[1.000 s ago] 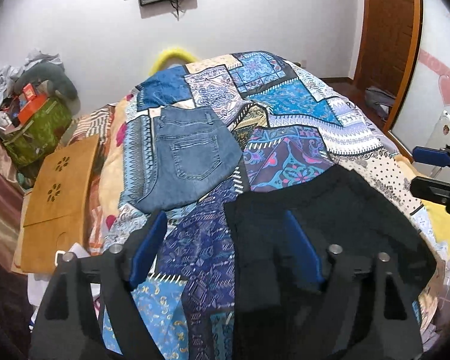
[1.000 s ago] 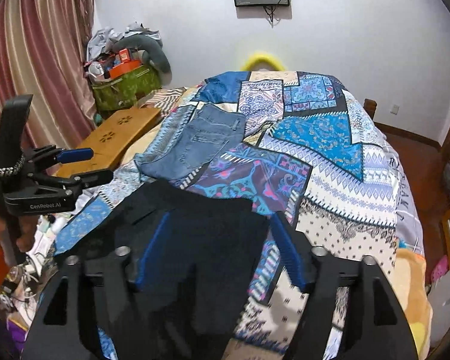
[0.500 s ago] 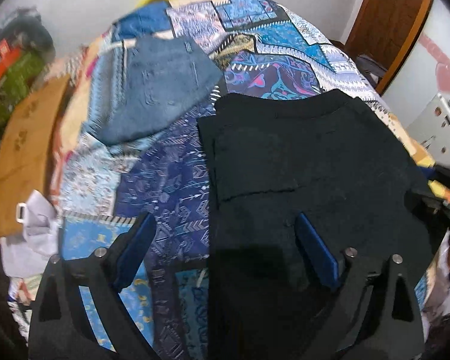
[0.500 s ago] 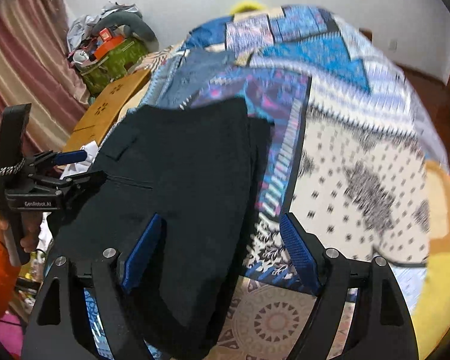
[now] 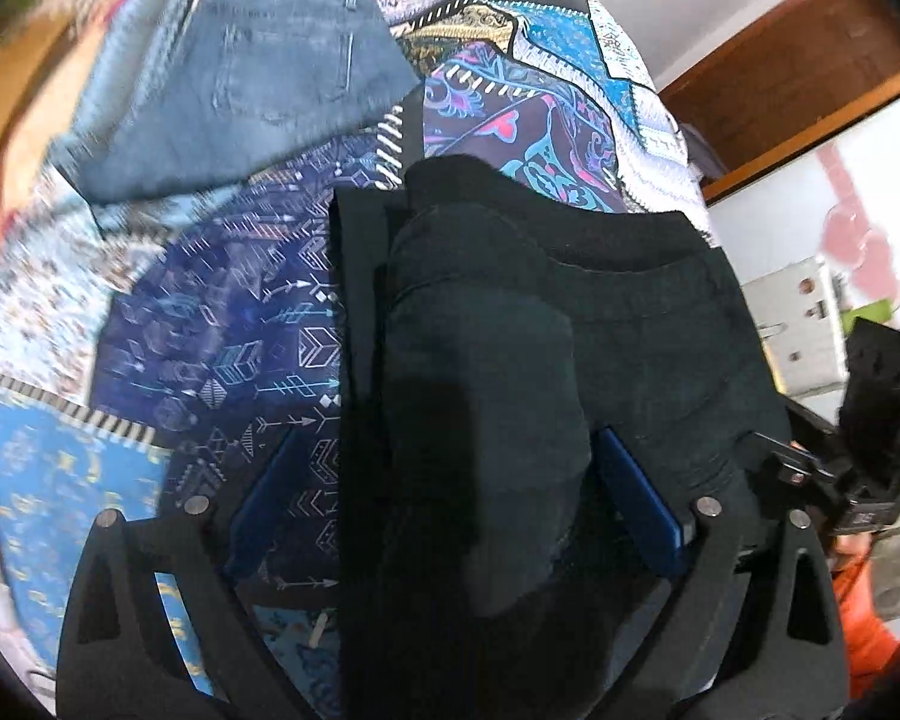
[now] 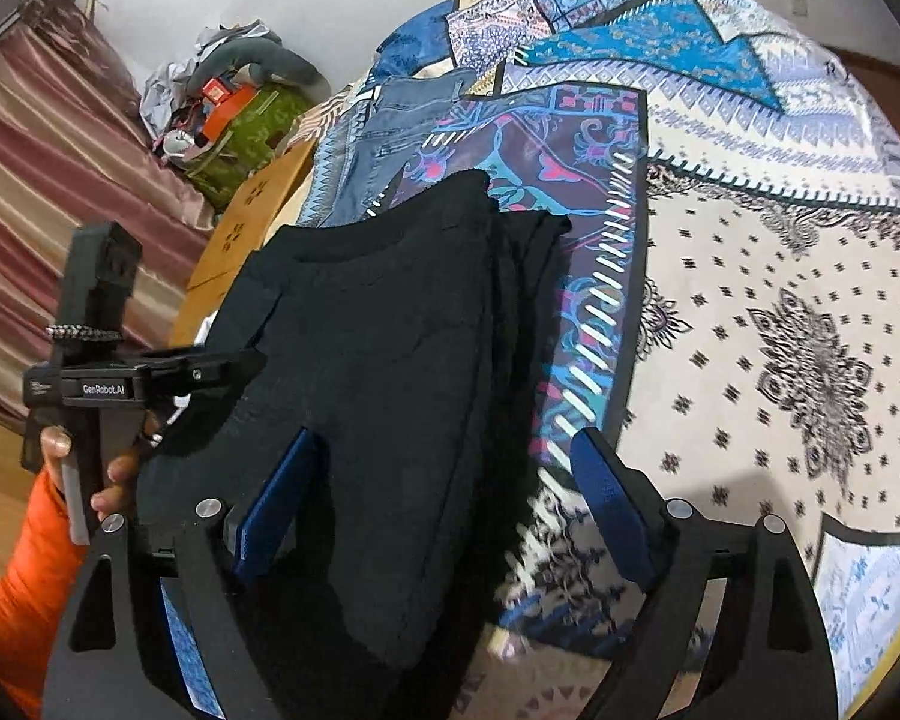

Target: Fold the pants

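Moved down and in since half a second ago: both grippers now low over the black pants [image 5: 570, 360], which lie near on the patchwork bed [image 5: 210, 312], already doubled into a thick stack. Left gripper [image 5: 450, 504] and right gripper [image 6: 444, 504] with fingers spread wide, grasping nothing. Judged partly done: further folds probably outstanding; folded jeans [image 5: 270, 60] lying far left.

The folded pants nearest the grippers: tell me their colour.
Black pants, plain with no pattern; the right wrist view shows them best.
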A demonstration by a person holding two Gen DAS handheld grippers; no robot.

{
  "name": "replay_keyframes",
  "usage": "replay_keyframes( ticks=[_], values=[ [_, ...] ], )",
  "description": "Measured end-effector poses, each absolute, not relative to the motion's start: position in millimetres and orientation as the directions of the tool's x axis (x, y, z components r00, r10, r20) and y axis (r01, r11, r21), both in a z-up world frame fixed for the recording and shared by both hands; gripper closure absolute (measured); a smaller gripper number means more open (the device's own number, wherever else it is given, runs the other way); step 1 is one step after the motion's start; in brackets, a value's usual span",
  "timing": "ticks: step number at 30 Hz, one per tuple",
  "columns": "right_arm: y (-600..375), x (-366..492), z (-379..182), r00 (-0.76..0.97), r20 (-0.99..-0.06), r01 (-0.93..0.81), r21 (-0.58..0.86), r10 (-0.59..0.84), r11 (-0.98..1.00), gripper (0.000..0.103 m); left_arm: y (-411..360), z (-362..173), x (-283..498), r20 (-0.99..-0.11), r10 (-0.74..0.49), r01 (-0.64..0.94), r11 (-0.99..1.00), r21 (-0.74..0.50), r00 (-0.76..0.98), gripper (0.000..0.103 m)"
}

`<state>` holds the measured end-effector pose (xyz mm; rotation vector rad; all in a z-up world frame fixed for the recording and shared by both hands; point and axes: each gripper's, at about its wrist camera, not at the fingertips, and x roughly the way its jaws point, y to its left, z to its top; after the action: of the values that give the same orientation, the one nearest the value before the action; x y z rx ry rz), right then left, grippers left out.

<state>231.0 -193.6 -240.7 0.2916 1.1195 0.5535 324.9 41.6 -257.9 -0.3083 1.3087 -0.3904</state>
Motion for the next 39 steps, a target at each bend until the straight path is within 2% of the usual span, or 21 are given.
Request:
replay_keyframes(
  ticks=[5, 8, 10, 12, 14, 18, 21, 24, 31, 39],
  values=[
    [-181, 238, -243, 0.31, -0.775, -0.304, 0.467, 0.55, 0.83, 0.019, 43, -260, 328, -0.852, -0.481, 0.104, 0.877, -0.47, 0.205, 0.005],
    [-173, 241, -241, 0.311, -0.781, -0.328, 0.446, 0.541, 0.833, 0.03, 40, -258, 329, -0.846, -0.491, 0.112, 0.871, -0.479, 0.207, 0.01],
    [-173, 240, -240, 0.3, -0.777, -0.341, 0.455, 0.554, 0.823, 0.039, 35, -252, 328, -0.834, -0.507, 0.149, 0.862, -0.485, 0.216, 0.026],
    [-175, 241, -240, 0.284, -0.767, -0.343, 0.479, 0.575, 0.808, 0.051, 30, -246, 325, -0.837, -0.498, 0.177, 0.866, -0.467, 0.228, 0.031],
    [-176, 241, -240, 0.281, -0.761, -0.343, 0.49, 0.585, 0.802, 0.058, 27, -243, 323, -0.841, -0.484, 0.195, 0.873, -0.446, 0.243, 0.035],
    [-172, 235, -228, 0.324, -0.77, -0.375, 0.429, 0.55, 0.822, 0.076, 29, -229, 317, -0.845, -0.442, 0.21, 0.895, -0.393, 0.302, 0.06],
    [-169, 231, -217, 0.346, -0.763, -0.409, 0.4, 0.545, 0.82, 0.079, 26, -211, 308, -0.818, -0.444, 0.253, 0.893, -0.372, 0.366, 0.068],
    [-160, 229, -203, 0.383, -0.761, -0.445, 0.345, 0.524, 0.826, 0.081, 21, -197, 298, -0.823, -0.394, 0.279, 0.913, -0.298, 0.41, 0.071],
    [-147, 238, -157, 0.481, -0.686, -0.505, 0.293, 0.546, 0.812, 0.082, 38, -146, 294, -0.752, -0.367, 0.268, 0.928, -0.258, 0.547, 0.072],
    [-113, 273, -114, 0.558, -0.602, -0.544, 0.254, 0.571, 0.799, 0.082, 68, -90, 314, -0.658, -0.263, 0.223, 0.964, -0.146, 0.706, 0.073]
  ],
)
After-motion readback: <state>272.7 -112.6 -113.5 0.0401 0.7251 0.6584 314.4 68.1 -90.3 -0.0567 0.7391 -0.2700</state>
